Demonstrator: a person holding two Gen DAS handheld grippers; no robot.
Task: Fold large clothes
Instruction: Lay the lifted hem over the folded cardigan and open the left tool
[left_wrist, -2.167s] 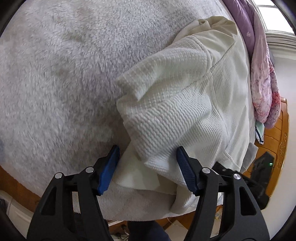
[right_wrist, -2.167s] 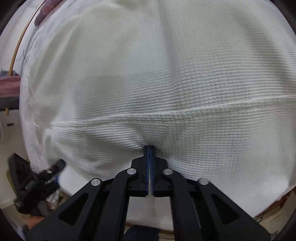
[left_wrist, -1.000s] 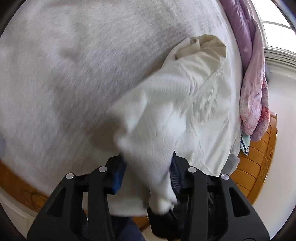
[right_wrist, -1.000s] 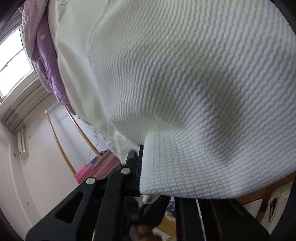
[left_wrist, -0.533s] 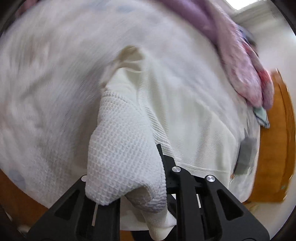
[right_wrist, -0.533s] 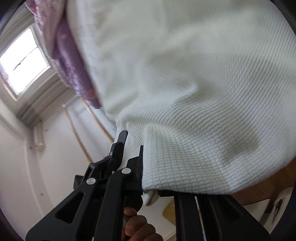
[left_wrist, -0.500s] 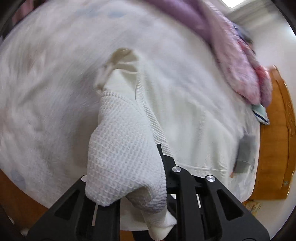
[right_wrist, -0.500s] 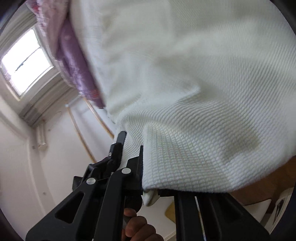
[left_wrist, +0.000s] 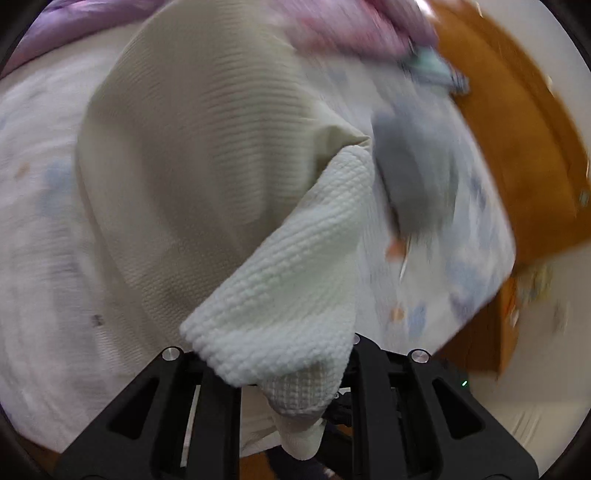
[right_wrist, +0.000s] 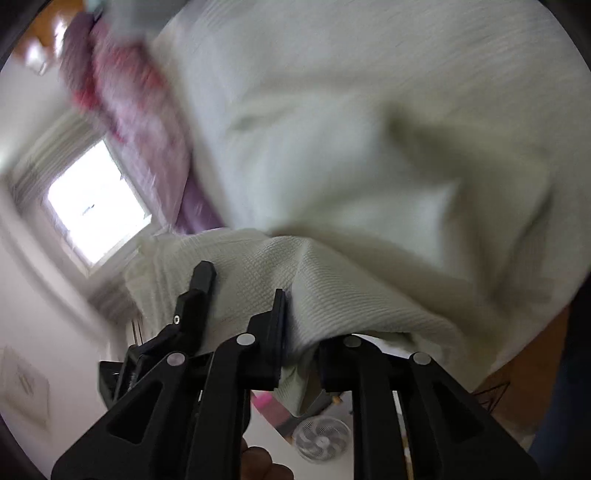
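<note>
Nearest, the left gripper (left_wrist: 280, 369) is clamped on a thick edge of the cream waffle-knit garment (left_wrist: 207, 155), whose fold drapes over its fingers. Likewise, the right gripper (right_wrist: 301, 332) pinches another bunch of the same cloth. Beyond, the garment spreads over the pale printed bedsheet (left_wrist: 443, 258), near a pink-purple quilt (right_wrist: 133, 110) and an orange wooden bed frame (left_wrist: 517, 140).

Waffle-knit cream cloth garment (left_wrist: 207, 155), glossy wooden bed frame (left_wrist: 517, 155)
</note>
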